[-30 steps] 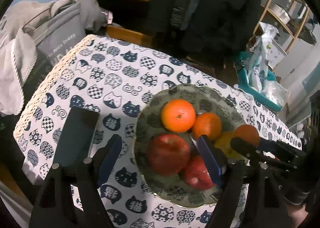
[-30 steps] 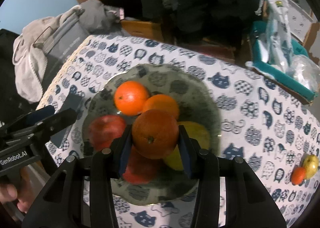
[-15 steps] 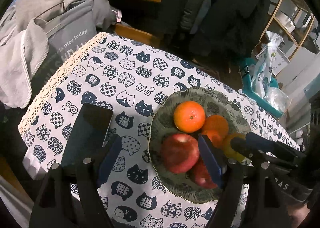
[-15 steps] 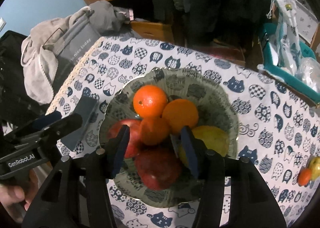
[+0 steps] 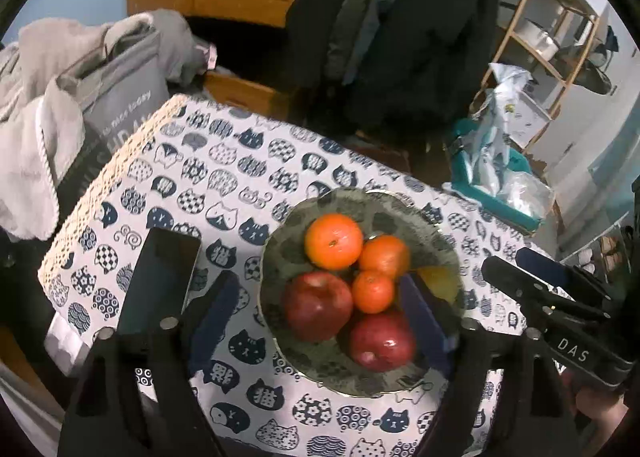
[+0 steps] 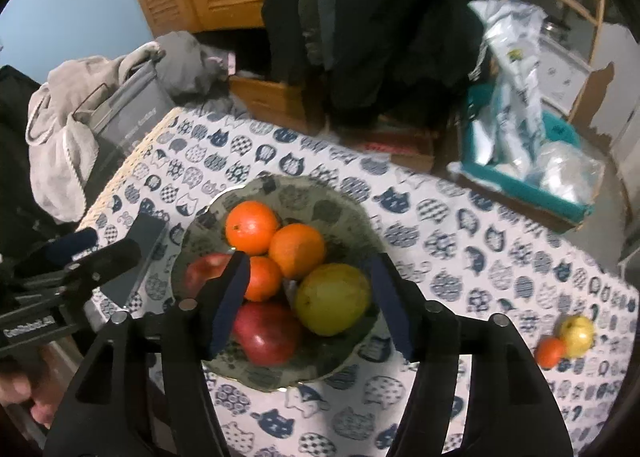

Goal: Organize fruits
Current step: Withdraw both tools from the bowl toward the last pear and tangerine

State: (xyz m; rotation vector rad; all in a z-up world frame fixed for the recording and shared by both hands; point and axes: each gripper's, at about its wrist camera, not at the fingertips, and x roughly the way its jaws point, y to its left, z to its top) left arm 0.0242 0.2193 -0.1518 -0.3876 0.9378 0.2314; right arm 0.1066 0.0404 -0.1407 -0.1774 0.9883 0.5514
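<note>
Holding three oranges (image 6: 296, 250), two apples (image 5: 318, 306), a pear (image 6: 333, 299), glass bowl (image 6: 344, 213), both tools spread, empty.

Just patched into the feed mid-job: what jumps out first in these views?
A plate piled with oranges, red apples and a yellow fruit sits on the cat-print tablecloth, right under both open grippers. Two small fruits, one orange and one yellow, lie apart near the cloth's right edge. A dark phone lies left of the plate.
</note>
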